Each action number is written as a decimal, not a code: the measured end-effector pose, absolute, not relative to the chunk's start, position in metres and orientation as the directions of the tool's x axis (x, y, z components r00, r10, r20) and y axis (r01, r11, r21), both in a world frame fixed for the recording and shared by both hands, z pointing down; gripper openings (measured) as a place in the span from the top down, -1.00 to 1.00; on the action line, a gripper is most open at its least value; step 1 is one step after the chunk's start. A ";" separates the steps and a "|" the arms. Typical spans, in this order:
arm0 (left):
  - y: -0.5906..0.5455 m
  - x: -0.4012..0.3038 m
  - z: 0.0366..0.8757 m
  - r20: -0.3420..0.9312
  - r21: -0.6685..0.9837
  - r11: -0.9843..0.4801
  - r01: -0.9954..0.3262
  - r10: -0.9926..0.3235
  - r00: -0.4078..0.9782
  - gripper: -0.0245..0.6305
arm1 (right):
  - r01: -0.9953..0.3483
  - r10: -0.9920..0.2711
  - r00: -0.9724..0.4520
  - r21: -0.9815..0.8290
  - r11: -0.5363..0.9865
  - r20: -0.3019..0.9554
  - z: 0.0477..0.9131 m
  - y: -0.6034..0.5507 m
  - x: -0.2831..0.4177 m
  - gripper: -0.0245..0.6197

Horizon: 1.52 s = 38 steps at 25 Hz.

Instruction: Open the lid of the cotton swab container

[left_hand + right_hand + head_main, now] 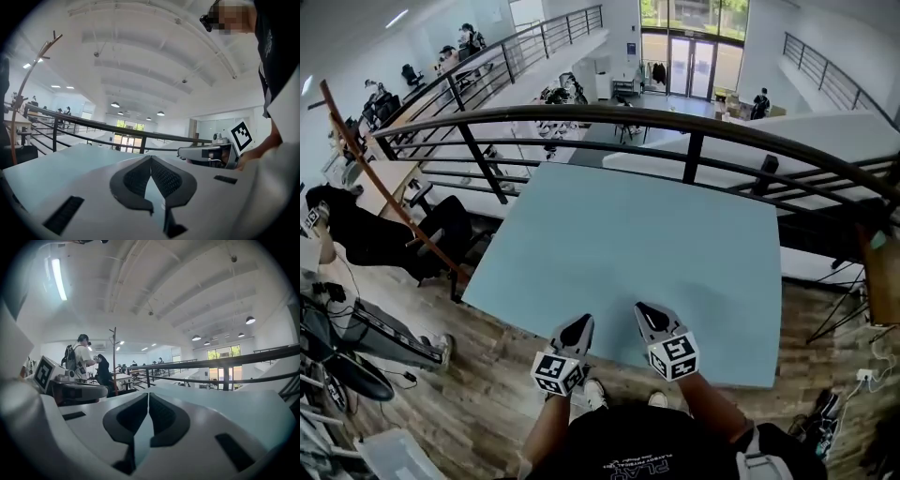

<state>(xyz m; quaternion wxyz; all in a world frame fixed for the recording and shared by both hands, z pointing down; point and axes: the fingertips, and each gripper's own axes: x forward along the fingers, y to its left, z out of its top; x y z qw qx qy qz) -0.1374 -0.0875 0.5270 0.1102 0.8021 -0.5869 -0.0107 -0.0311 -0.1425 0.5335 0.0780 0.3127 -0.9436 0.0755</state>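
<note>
Locate the cotton swab container before anything else: absent from all three views, neither on the visible part of the table nor in either grip. Left gripper, lower centre of the head view: clenched pad to pad, empty. Right gripper, just beside it to the right: likewise clenched on nothing. Both roughly level over the near edge of the table, pointing across it toward the railing in the upper part of the frame. For the step in hand, judged as search and approach: scan beyond the frame edges, then release both sets of jaws ahead of contact. Probably best to brace the container body with one gripper and raise the lid with the other; assume a light, smooth box, likely to slide on a slick top, so press down while prying and avoid a hard squeeze. Table: flat, matte, pale blue-green, straight-edged, uniform in texture. Pads: dark, finely ribbed, rubber-like, set in smooth white curved shells. Marker cube: hard-edged, white with black squares. Railing: dark round tube, apparently metal.
</note>
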 end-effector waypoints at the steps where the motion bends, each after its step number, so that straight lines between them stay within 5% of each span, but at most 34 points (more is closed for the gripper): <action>1: -0.093 -0.140 0.524 0.109 0.191 -0.301 -0.934 -0.939 0.325 0.89 | -0.614 -0.590 -0.784 -0.094 0.784 0.196 0.534 -0.145 -0.034 0.86; 18: -0.120 -0.169 0.513 0.055 0.157 -0.572 -0.805 -0.809 0.585 0.89 | -0.783 -0.768 -0.616 -0.028 0.622 0.172 0.517 -0.157 -0.058 0.86; 38: -0.136 -0.149 0.560 0.144 0.200 -0.546 -0.814 -0.805 0.575 0.89 | -0.815 -0.781 -0.558 -0.004 0.580 0.280 0.564 -0.146 -0.013 0.86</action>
